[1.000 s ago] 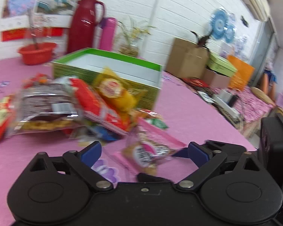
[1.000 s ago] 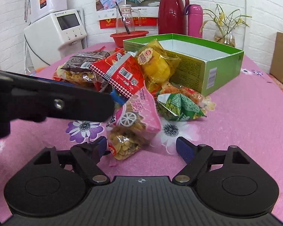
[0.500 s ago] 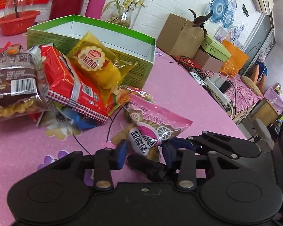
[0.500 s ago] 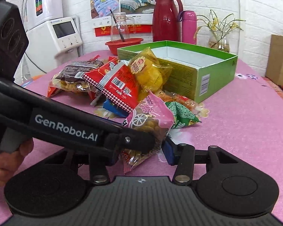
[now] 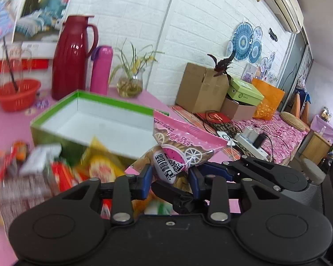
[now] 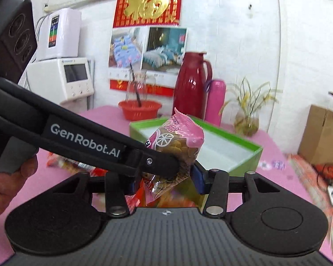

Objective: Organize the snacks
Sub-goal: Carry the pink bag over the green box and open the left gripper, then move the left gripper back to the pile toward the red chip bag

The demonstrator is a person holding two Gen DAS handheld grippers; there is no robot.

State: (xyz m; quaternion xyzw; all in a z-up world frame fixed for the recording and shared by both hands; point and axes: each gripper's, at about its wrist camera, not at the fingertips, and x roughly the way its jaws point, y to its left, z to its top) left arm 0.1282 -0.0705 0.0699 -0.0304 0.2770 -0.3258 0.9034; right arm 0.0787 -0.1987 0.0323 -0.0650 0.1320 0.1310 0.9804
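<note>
You had both tools pinched on the same snack: the pink crinkly plastic packet with a wheel picture and brown pieces showing through (image 5: 179, 153). Your left gripper (image 5: 169, 180) pressed its blue pads into the packet's lower end, and your right gripper (image 6: 166, 177) squeezed that same lower end from a crossing angle. The two sets of fingers overlapped, and in the right wrist view the left tool's arm lay across the right gripper's left pad. Gripping low let the packet's sealed top stand up free, which I judge suited a drop, top last, into the open green cardboard box with the white inside (image 5: 95, 115).

The packet hung in the air, lifted clear of the pink floral tablecloth (image 6: 277, 153), in front of the box's near wall and not yet over its opening. The box looked empty as far as either view showed.

The heap of other snack bags, yellow, red and brown (image 5: 55, 173), lay blurred against the box's near wall, below and to the left of the packet. I judge the double hold was a handover or steadying grip, since one tool would do for so light a bag.
</note>
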